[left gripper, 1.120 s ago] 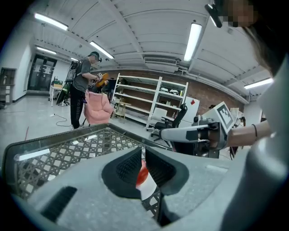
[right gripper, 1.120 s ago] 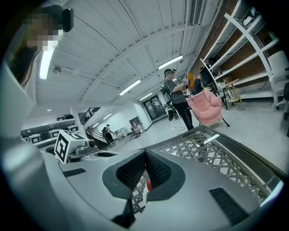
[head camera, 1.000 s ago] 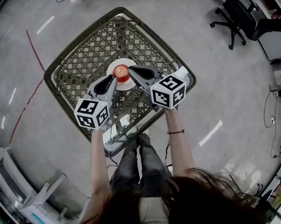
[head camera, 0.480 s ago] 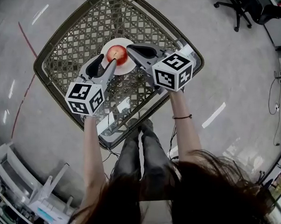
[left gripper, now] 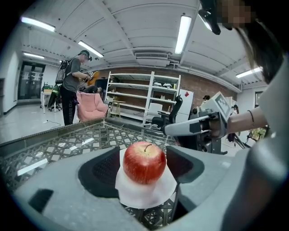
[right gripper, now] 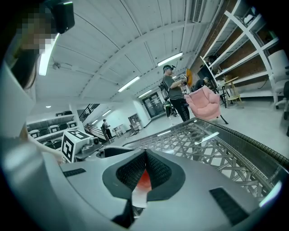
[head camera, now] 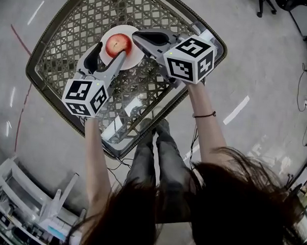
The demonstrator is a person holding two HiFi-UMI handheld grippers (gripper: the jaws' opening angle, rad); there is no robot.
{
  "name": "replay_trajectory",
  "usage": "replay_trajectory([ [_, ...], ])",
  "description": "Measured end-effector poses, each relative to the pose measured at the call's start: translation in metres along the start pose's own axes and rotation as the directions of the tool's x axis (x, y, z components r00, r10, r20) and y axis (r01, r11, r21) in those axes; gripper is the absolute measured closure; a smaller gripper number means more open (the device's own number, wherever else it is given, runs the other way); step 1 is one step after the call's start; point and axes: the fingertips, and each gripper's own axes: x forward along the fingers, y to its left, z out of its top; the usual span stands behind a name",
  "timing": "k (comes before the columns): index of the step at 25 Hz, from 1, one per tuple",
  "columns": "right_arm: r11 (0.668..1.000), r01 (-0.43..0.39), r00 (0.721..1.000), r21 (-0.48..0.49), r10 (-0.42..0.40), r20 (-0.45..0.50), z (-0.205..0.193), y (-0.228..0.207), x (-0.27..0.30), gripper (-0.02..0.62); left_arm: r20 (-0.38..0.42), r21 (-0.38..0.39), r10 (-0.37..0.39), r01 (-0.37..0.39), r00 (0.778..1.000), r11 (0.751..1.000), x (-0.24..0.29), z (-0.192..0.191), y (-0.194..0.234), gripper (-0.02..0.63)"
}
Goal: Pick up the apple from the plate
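Left claw (head camera: 110, 52), jaws just opening, straddles the apple (head camera: 118, 44) on its plate (head camera: 117, 29) without gripping; right claw (right gripper: 144, 155) is closed and empty.

**Person with a grey hand-held tool in each hand**

The left tool (head camera: 113, 48) and the right tool (head camera: 136, 37) are moulded as smooth grey shells, and each jaw is lined with black, finely meshed pads (left gripper: 100, 169). A white left cube (head camera: 83, 97) and a white right cube (head camera: 191, 59), printed with black square markers, are mounted at the rear. The left tool's jaws have just been opening, with the apple (head camera: 118, 44) standing between them. Long dark hair (head camera: 226, 209) is seen. Dark grey trousers (head camera: 161, 168) and dark shoes (head camera: 154, 126) are worn, and a thin dark band (head camera: 204, 115) is worn on the right wrist.
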Motion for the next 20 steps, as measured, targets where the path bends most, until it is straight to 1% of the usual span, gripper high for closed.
replay_trajectory([
  [6, 1.000, -0.007, 1.000, -0.026, 0.006, -0.006, -0.004, -0.004, 0.003, 0.586, 0.000, 0.035, -0.024, 0.024, 1.000, 0.999, 0.007, -0.005, -0.003, 0.256],
  [12, 1.000, 0.002, 1.000, -0.021, -0.002, 0.002, -0.008, -0.007, 0.000, 0.586, -0.017, 0.085, -0.050, 0.051, 0.999, 0.995, 0.016, -0.008, -0.006, 0.228],
  [18, 1.000, 0.014, 1.000, -0.003, -0.014, 0.003, -0.019, -0.010, -0.005, 0.586, -0.064, 0.152, -0.073, 0.082, 0.995, 0.985, 0.030, -0.014, -0.007, 0.202],
  [20, 1.000, 0.016, 1.000, 0.001, -0.016, 0.000, -0.021, -0.011, -0.006, 0.586, -0.074, 0.164, -0.078, 0.089, 0.994, 0.982, 0.032, -0.016, -0.008, 0.196],
])
